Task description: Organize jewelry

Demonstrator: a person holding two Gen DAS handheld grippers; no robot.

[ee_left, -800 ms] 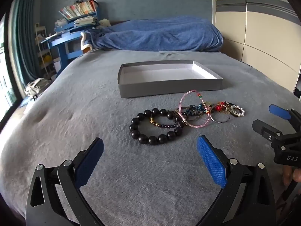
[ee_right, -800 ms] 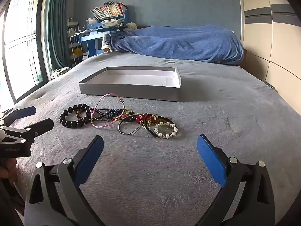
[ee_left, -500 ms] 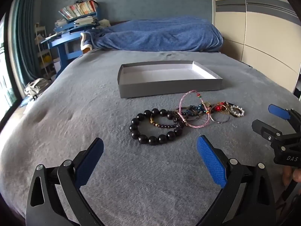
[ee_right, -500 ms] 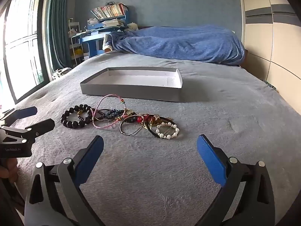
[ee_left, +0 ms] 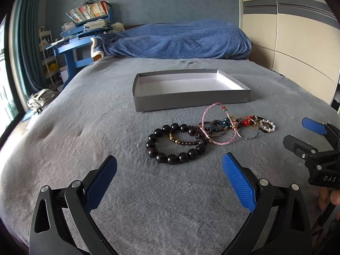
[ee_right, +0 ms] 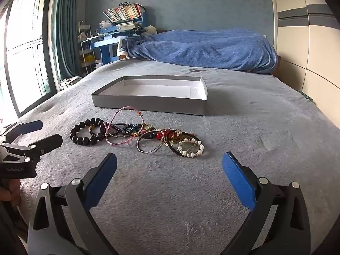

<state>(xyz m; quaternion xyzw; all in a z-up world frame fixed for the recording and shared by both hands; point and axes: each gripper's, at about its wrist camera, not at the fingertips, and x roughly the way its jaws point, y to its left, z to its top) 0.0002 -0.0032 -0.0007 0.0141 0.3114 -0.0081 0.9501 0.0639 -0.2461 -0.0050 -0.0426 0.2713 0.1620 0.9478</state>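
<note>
A tangle of bracelets lies on the grey bedspread in front of a shallow grey box with a white, bare inside. At its left end is a black bead bracelet; a pink cord bracelet lies in the middle; a pearl bracelet is at the right end. My left gripper hovers open just short of the black beads. My right gripper stands open near the pearl bracelet. Nothing is between either pair of fingers.
A rumpled blue blanket lies across the far end of the bed. A blue desk with stacked books stands at the back left beside curtains and a window. Wardrobe doors line the right side.
The right wrist view has drifted slightly toward the jewelry and the box. The left gripper has barely moved. Both stay wide open.
</note>
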